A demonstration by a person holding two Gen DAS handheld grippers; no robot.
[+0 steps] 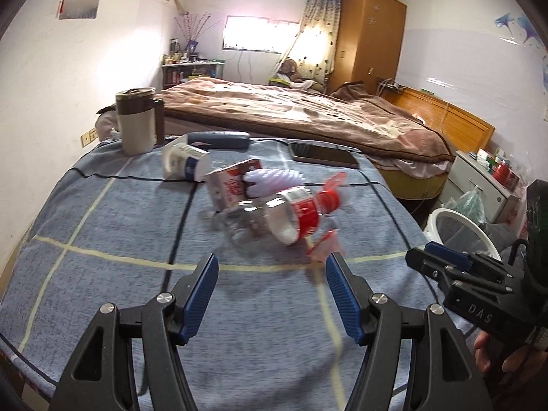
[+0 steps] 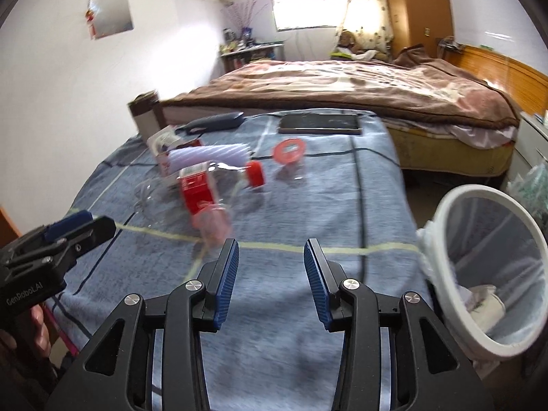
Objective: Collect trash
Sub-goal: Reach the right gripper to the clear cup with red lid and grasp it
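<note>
A clear plastic bottle [image 1: 274, 219] with a red label and red cap lies on the blue checked cloth [image 1: 120, 226]. Behind it are a red-and-white carton [image 1: 227, 185], a white ridged bottle [image 1: 270, 179] and a white-and-blue carton [image 1: 185, 162]. A red wrapper [image 1: 322, 243] lies by the bottle. My left gripper [image 1: 272, 263] is open just short of the bottle, nothing between its fingers. My right gripper [image 2: 271, 246] is open and empty over bare cloth, right of the bottle [image 2: 205, 188]. A red-rimmed clear cup [image 2: 289, 152] stands further back. Each gripper shows in the other's view: right [image 1: 419, 255], left [image 2: 97, 222].
A white-rimmed bin [image 2: 479, 190] holding crumpled white paper stands off the table's right edge. A lidded mug [image 1: 135, 121], a dark case [image 1: 219, 138] and a phone [image 1: 323, 156] sit at the far side. A bed [image 1: 308, 113] lies beyond.
</note>
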